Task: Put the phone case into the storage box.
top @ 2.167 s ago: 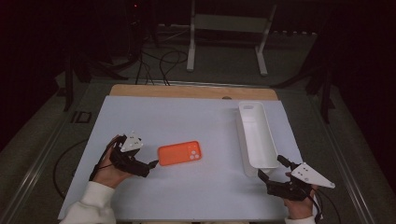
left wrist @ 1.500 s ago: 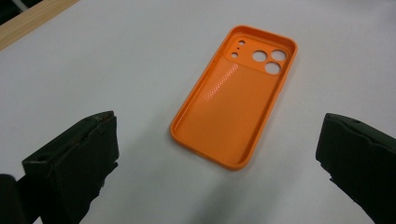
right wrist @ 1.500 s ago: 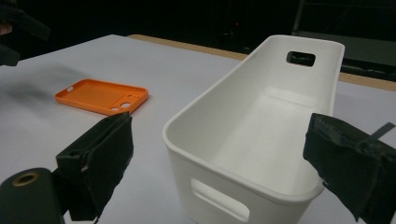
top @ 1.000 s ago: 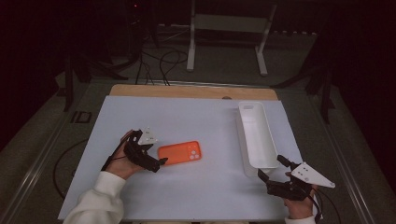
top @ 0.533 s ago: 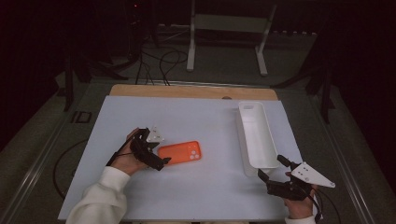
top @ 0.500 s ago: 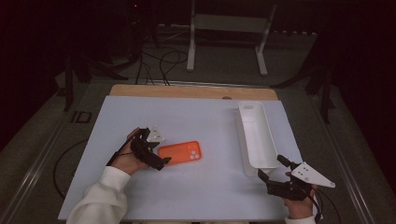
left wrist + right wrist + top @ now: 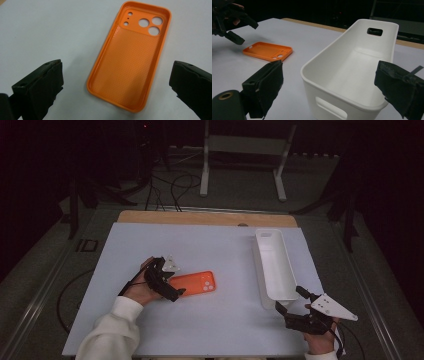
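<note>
High view: an orange phone case (image 7: 196, 282) lies flat on the white surface (image 7: 210, 245), left of the middle, with its camera holes at the end that points to the white bin (image 7: 274, 265). The left gripper (image 7: 170, 287) sits at the case's other end, held in the person's left hand (image 7: 140, 287), whose cream sleeve (image 7: 110, 335) comes in from the bottom edge. The bin stands on the right part of the surface, long and narrow, its length running away from the person. The right gripper (image 7: 289, 312) rests near the bin's close end, at the surface's front right corner, well apart from the case.

Left gripper view: the case (image 7: 132, 55) lies hollow side up, its dimpled inner face showing, with the camera holes at the far end. The left jaws are released and stand wide, one on each side of the case's near end; neither touches it, and bare surface shows between each jaw and the case's rim.

Right gripper view: the right jaws are also released and wide apart, with the near end of the bin (image 7: 352, 72) between them. The bin has a handle slot in each end wall. Beyond it to the left lies the case (image 7: 268, 50), with the left gripper (image 7: 235, 27) hanging just over its far end.
</note>
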A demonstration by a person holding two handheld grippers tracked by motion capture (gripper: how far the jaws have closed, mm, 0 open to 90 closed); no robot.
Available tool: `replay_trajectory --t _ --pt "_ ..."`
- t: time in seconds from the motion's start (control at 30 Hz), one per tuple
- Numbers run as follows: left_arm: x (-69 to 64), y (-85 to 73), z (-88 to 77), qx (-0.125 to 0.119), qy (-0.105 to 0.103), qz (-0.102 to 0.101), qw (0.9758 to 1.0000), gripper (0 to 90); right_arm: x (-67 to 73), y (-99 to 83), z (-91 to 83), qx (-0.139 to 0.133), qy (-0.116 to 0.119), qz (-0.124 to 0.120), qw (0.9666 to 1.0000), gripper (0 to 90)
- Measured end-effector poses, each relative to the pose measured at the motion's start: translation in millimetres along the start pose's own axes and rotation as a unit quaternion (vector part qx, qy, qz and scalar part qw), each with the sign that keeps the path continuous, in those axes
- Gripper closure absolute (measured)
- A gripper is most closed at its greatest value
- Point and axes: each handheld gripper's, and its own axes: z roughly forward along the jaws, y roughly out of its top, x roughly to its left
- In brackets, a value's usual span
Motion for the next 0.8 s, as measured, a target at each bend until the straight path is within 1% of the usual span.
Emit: replay_trajectory --t 0.27,0.43,0.5,0.53,0.63,0.8 --pt "5.4 0.3 7.9 0.007 -0.011 -0.003 0.9999 0.0 0.1 0.1 0.3 0.0 0.0 0.001 1.0 8.4" --pt "6.8 0.7 14.0 0.017 -0.017 0.0 0.9997 0.0 0.1 0.2 1.0 -0.001 0.001 -0.002 1.0 8.4" --pt "7.1 0.7 16.2 0.02 -0.02 -0.002 0.9996 0.0 0.0 0.2 0.8 0.0 0.001 0.0 1.0 8.4" --pt "7.4 0.9 17.3 0.024 -0.019 0.001 0.9995 0.0 0.0 0.2 0.8 0.0 0.001 0.0 1.0 8.4" --pt "9.1 1.5 19.5 0.031 -0.027 -0.001 0.9991 0.0 0.2 -0.1 1.4 0.001 0.002 -0.001 1.0 8.5" --pt "9.2 3.4 22.7 0.041 -0.025 0.002 0.9988 0.0 0.1 -0.3 1.5 0.003 0.003 -0.001 1.0 8.4"
